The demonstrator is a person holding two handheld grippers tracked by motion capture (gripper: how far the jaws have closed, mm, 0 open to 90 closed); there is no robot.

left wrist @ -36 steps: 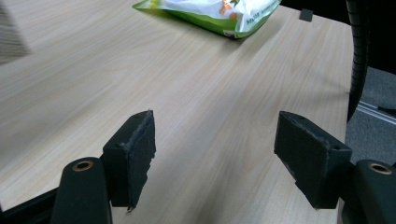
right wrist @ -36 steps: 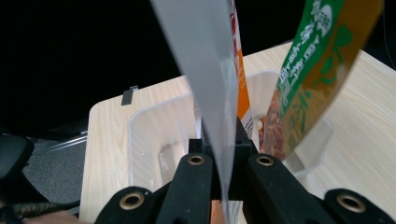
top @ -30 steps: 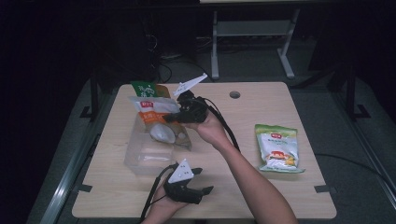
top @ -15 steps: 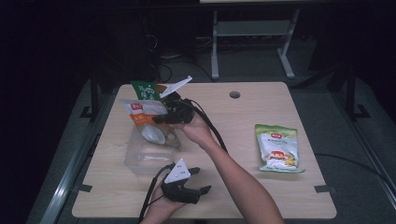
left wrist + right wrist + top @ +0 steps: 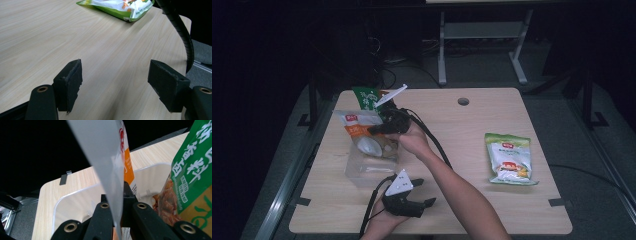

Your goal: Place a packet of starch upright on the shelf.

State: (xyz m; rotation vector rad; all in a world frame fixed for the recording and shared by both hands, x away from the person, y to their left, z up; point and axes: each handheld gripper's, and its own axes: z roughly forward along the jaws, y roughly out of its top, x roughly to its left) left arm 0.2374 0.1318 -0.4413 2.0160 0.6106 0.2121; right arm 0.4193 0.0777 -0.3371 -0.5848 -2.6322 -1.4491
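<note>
An orange-and-white snack bag (image 5: 360, 134) hangs over a clear plastic container (image 5: 362, 172) at the table's left. My right gripper (image 5: 376, 129) is shut on the bag's silver top edge (image 5: 107, 162), and its jaws (image 5: 116, 195) point into the container (image 5: 72, 206). A green snack bag (image 5: 366, 97) leans just behind, close on the right in the right gripper view (image 5: 192, 170). My left gripper (image 5: 424, 192) rests near the table's front edge, open, with bare wood between its pads (image 5: 71, 80).
A green-and-yellow snack bag (image 5: 509, 159) lies flat on the right half of the table, and the left gripper view catches its end (image 5: 117, 6). A black ribbed cable (image 5: 183, 35) runs past the left gripper. A round cable hole (image 5: 463, 101) sits at the back.
My right gripper has carried the orange bag leftward, away from the green bag and over the clear container. The left gripper has hardly moved.
</note>
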